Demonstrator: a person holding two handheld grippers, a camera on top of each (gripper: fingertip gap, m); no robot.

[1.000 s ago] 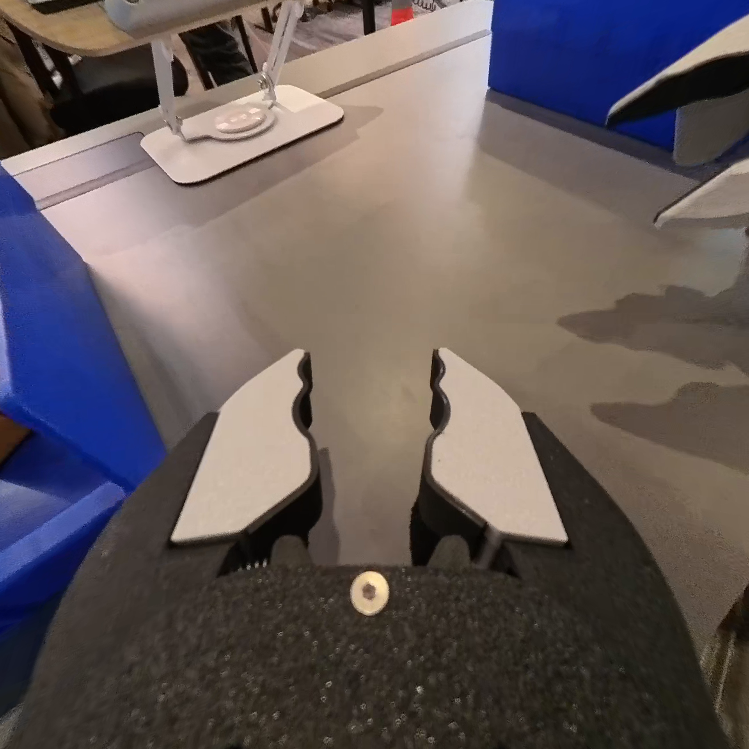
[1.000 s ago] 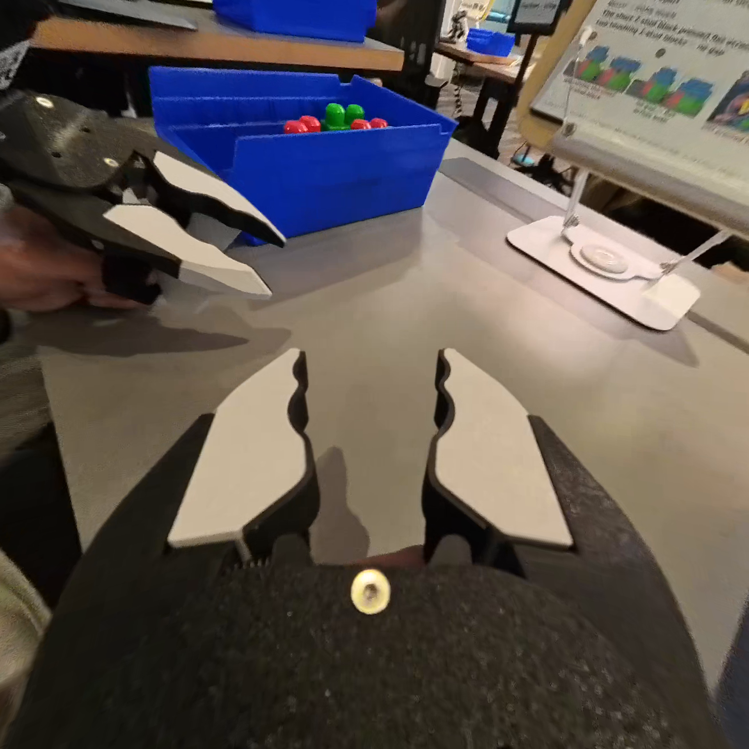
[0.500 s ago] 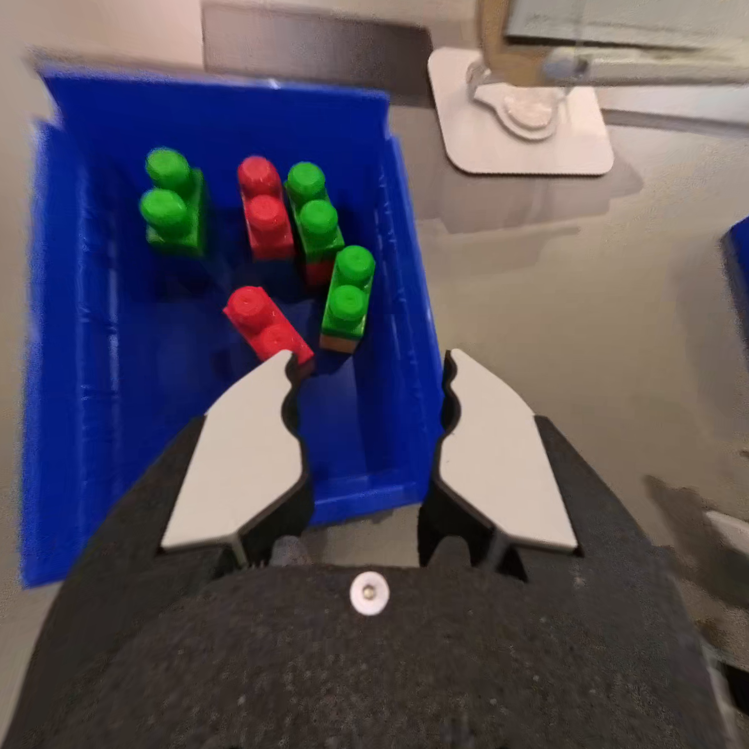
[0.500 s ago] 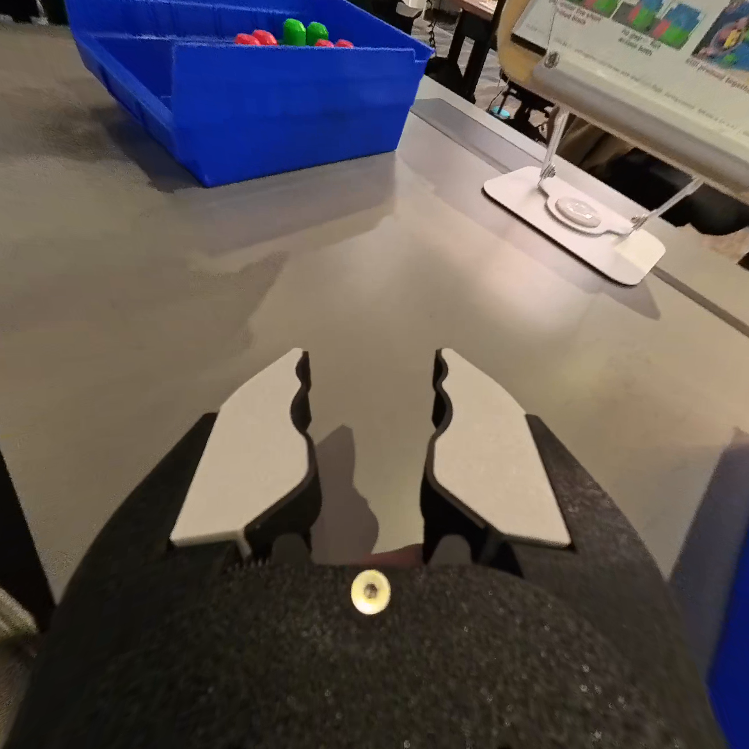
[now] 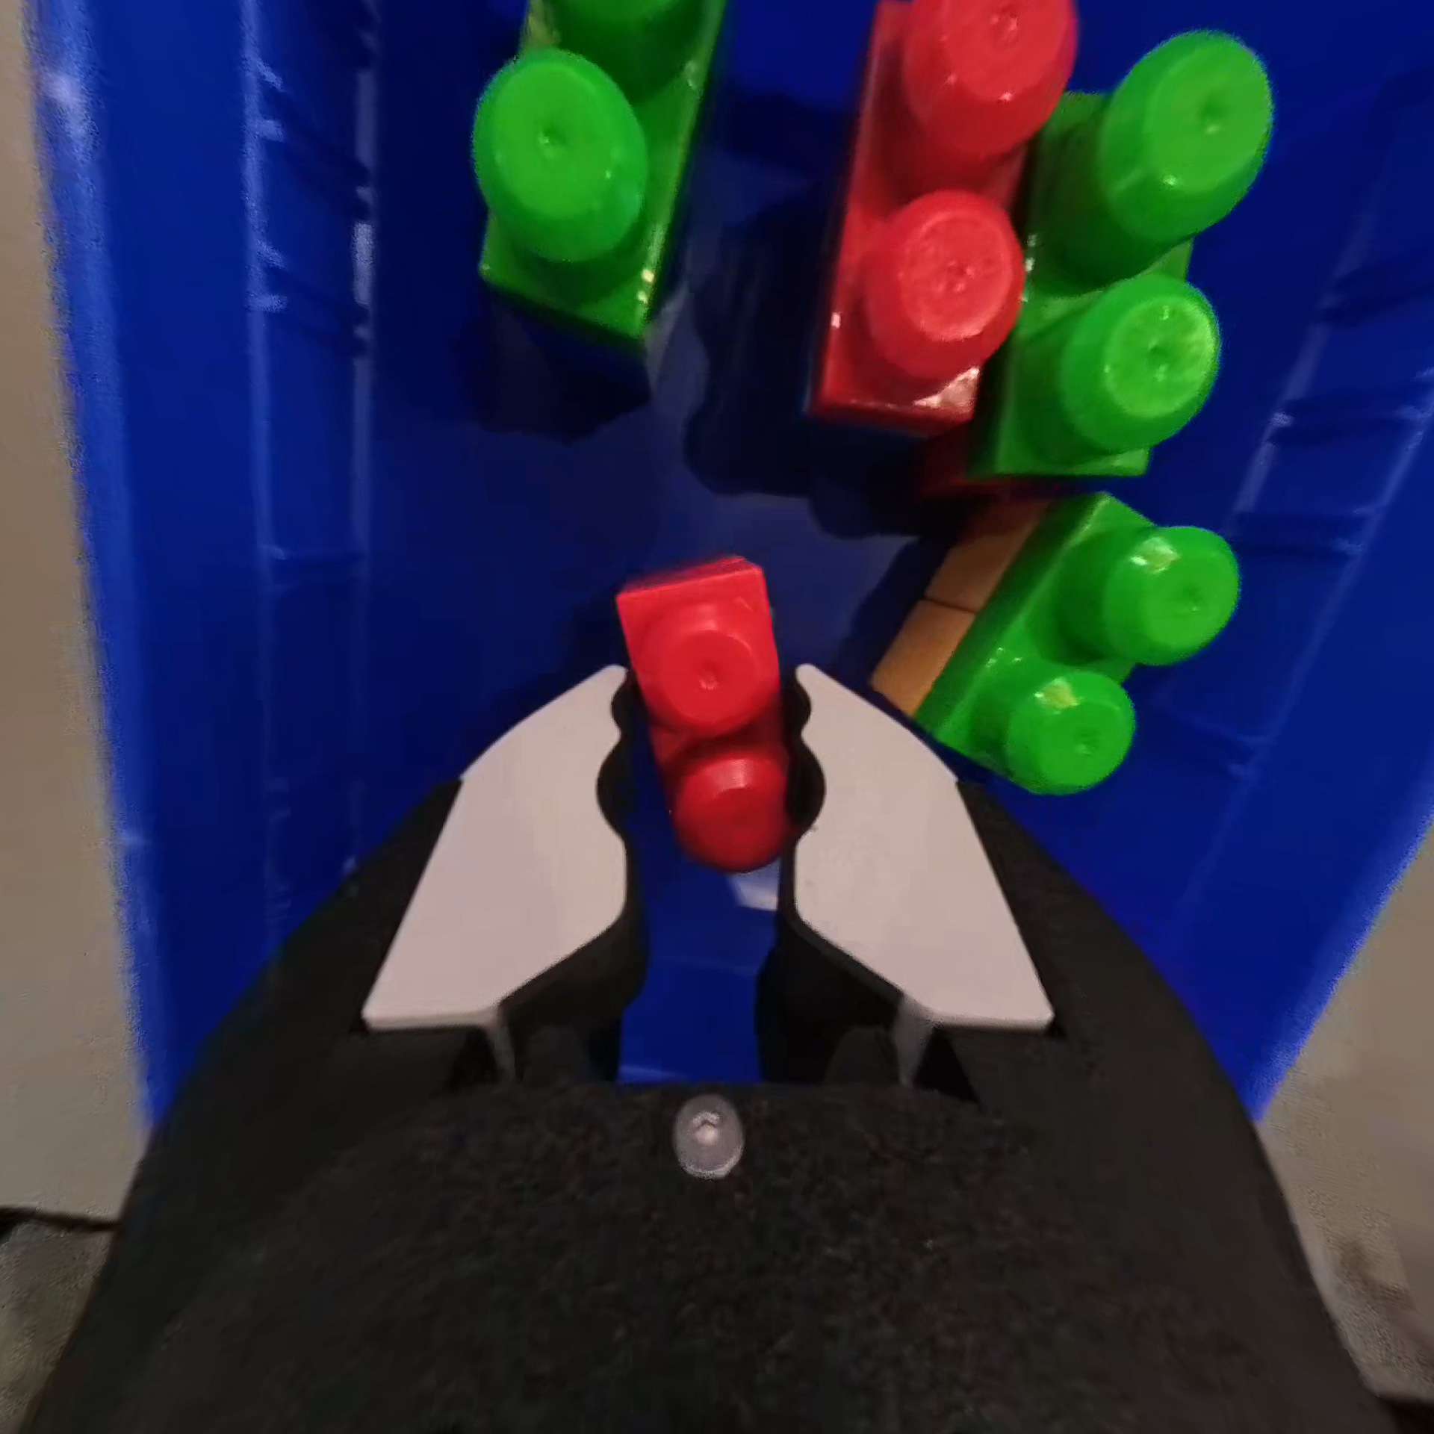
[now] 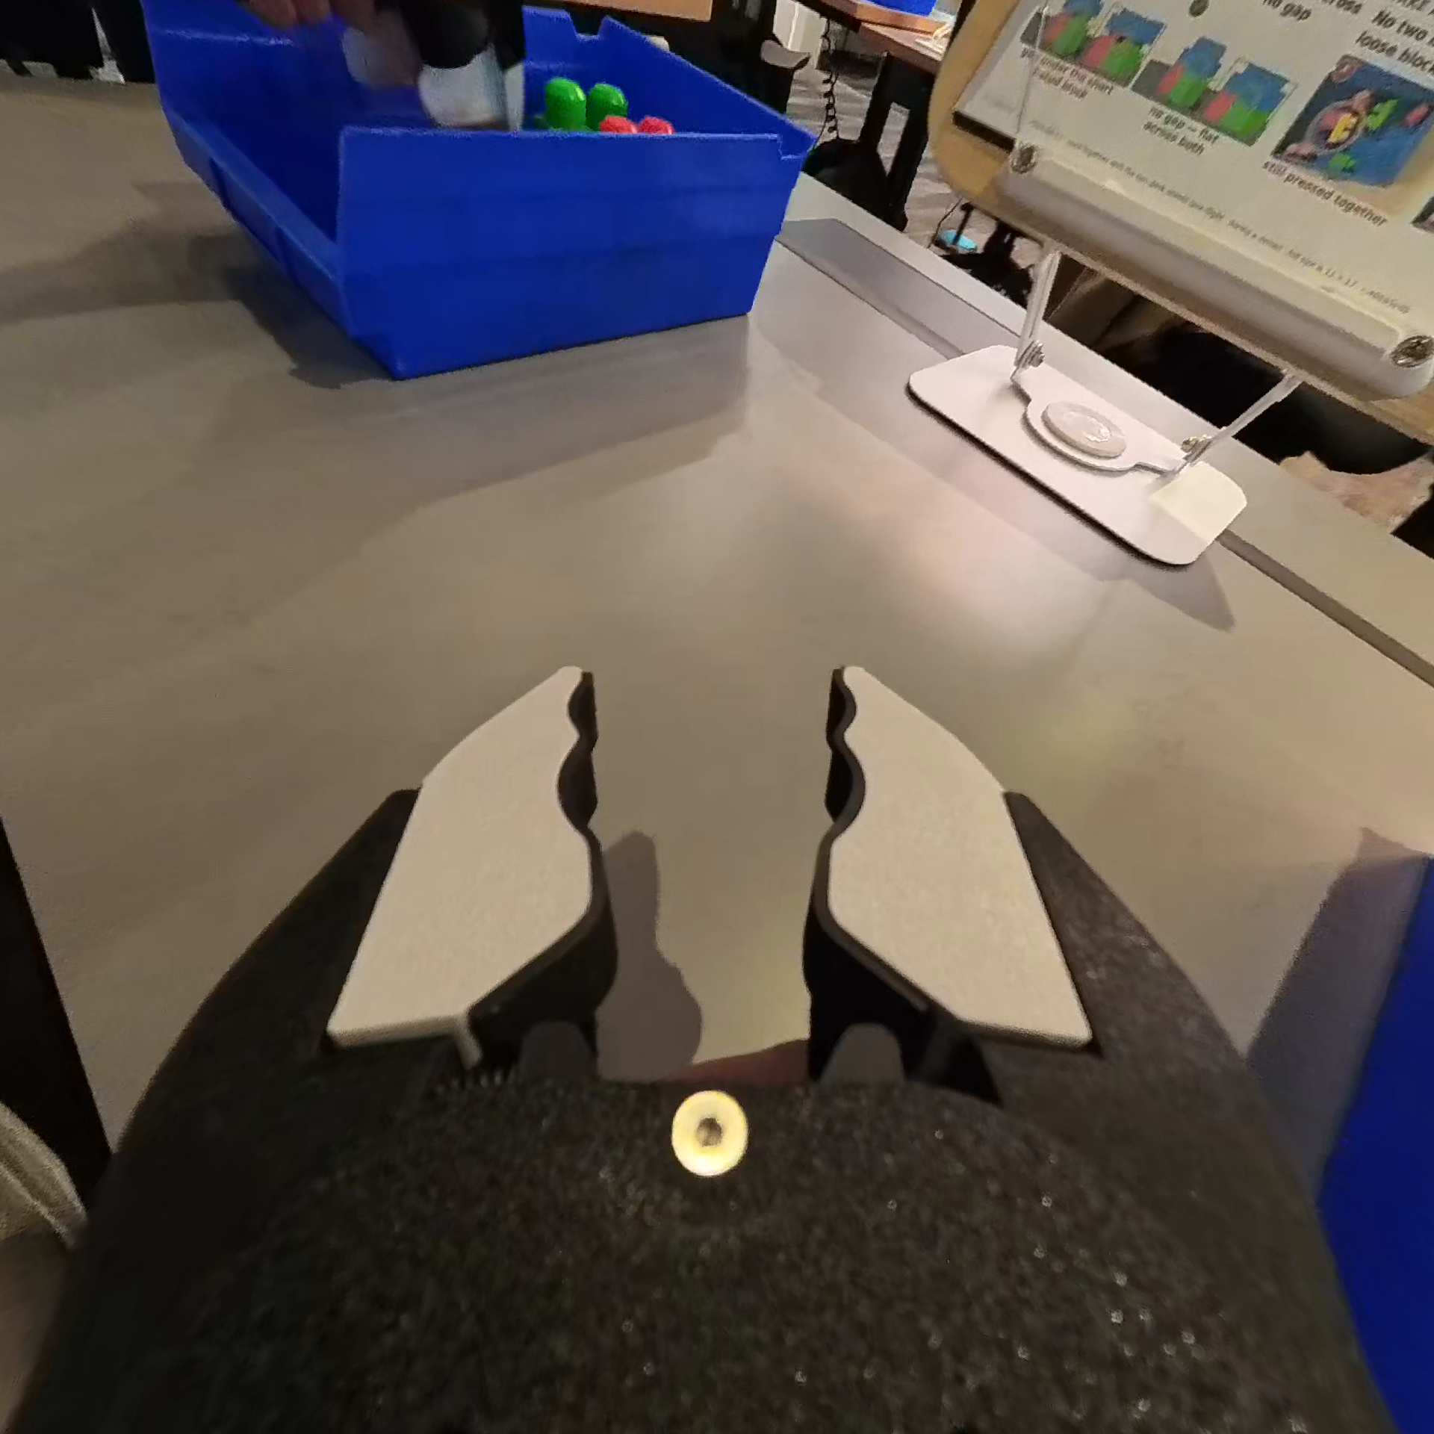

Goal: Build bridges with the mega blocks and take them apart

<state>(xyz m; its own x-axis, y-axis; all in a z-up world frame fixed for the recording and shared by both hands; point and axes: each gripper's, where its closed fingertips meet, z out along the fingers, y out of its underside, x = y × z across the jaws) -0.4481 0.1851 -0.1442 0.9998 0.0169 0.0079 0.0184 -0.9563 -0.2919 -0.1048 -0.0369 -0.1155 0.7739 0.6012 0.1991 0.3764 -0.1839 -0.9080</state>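
Note:
In the left wrist view my left gripper (image 5: 710, 677) is down inside a blue bin (image 5: 233, 543) and shut on a red two-stud block (image 5: 691, 613), one finger on each long side. Three green blocks (image 5: 574, 171) (image 5: 1117, 310) (image 5: 1086, 644) and another red block (image 5: 931, 256) lie farther in. In the right wrist view my right gripper (image 6: 706, 683) is open and empty above the grey table (image 6: 388, 543). The same bin (image 6: 543, 248) stands at the far left there, with the left gripper (image 6: 465, 85) reaching into it.
A white stand (image 6: 1086, 450) carrying an instruction board stands at the table's far right. The corner of a second blue bin (image 6: 1381, 1086) sits close on the right of my right gripper. A seam runs along the table's back edge.
My left gripper swung from over the table to the bin, dropped in and closed on the red block. My right gripper stayed open and shifted little.

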